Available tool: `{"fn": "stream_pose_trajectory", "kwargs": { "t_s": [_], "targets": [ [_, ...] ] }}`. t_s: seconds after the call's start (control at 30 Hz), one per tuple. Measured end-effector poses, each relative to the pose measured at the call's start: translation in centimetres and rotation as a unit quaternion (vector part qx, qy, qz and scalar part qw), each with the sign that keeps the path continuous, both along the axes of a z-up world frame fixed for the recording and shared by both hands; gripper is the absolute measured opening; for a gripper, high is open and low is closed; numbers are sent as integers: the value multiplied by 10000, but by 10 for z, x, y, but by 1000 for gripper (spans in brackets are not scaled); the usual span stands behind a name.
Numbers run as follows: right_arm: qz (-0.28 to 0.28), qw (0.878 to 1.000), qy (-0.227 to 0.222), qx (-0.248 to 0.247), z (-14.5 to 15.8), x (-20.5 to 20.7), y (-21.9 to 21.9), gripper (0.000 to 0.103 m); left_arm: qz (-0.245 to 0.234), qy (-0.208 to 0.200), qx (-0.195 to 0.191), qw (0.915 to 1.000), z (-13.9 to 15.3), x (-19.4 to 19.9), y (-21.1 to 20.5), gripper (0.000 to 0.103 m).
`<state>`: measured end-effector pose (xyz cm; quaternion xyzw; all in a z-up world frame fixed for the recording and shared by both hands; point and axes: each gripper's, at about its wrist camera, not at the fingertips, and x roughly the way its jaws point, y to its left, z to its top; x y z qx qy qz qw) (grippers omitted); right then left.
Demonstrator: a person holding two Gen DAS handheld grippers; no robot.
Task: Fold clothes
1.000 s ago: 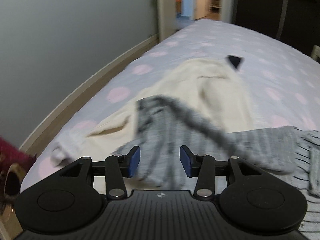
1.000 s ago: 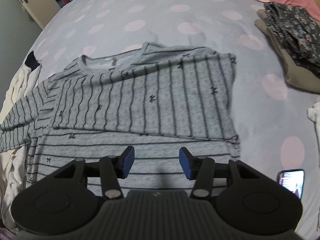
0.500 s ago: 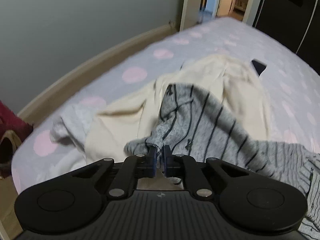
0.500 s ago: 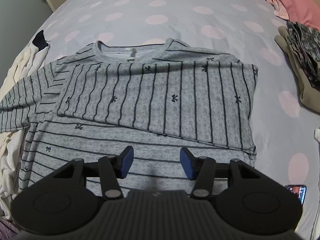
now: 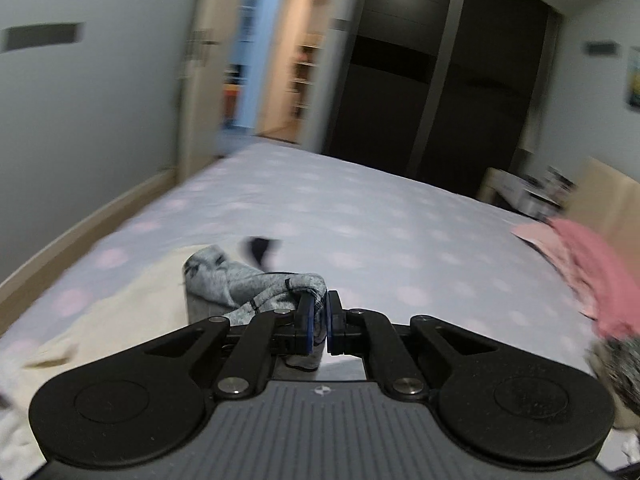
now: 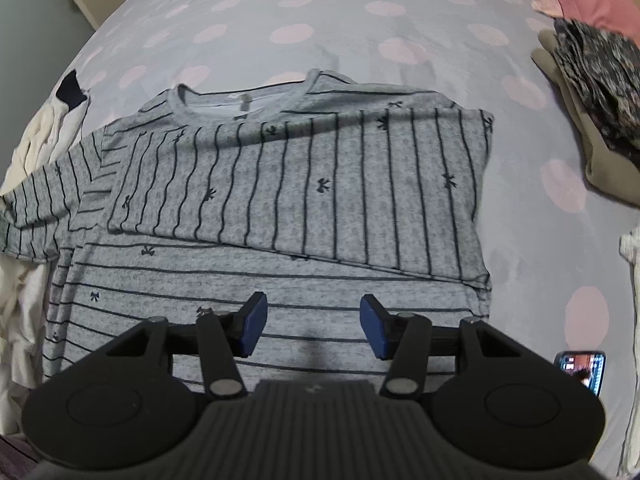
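One side of the striped shirt is folded; the left gripper pinches its other sleeve, while the right gripper waits spread.

A phone with a lit screen lies on the bed, whose pale lilac cover bears pink dots. Past the foot of the bed stands a dark wardrobe, and to its left an open doorway shows a lit room with shelves, blurred. A small picture hangs on the wall at the right edge, and a dark rectangle sits high on the grey wall at left
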<state>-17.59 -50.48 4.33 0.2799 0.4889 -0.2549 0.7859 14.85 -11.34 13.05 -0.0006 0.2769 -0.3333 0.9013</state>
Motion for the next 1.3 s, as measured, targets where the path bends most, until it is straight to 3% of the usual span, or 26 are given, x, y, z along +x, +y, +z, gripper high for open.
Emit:
{"fn": "stream_pose_trajectory", "kwargs": {
  "t_s": [0.13,0.23,0.3,0.4,0.47,0.53,0.6,0.7,0.93,1.1,1.2,1.3],
  "targets": [
    [-227,9996,-4,180,-1,-12,-15,55,-787,-16,67,9969,1,-33,-69,3],
    [-371,9991,-57,221,2,-20,-26,55,-1396,15,174,9901,-7,-60,-118,3],
    [-437,9988,-84,218,3,-23,-32,55,-1859,72,346,9819,-20,-82,-145,3],
    [-532,9983,-99,219,3,-28,-42,55,-2607,345,825,9613,-46,-112,-178,6],
    [-600,9978,-71,256,1,-30,-47,55,-2947,399,1074,9487,-60,-127,-188,11],
    [-642,9974,-18,314,-4,-29,-51,55,-3082,403,1214,9427,-69,-132,-189,16],
    [-639,9972,3,396,-10,-28,-53,55,-3037,415,1281,9432,-71,-130,-187,17],
    [-617,9969,-66,488,-15,-22,-54,55,-2733,452,1367,9511,-74,-112,-176,17],
    [-382,9958,-671,484,-9,18,-56,51,-2003,733,1456,9661,-85,-66,-135,23],
    [60,9940,-970,494,-2,67,-40,48,-1646,978,1641,9677,-106,-43,-106,27],
    [510,9952,-795,242,-6,100,-21,51,-1303,1142,1957,9652,-118,-31,-100,27],
    [695,9962,-534,-6,-15,120,-12,49,-1168,1230,2027,9644,-126,-23,-92,27]
  ]
}}
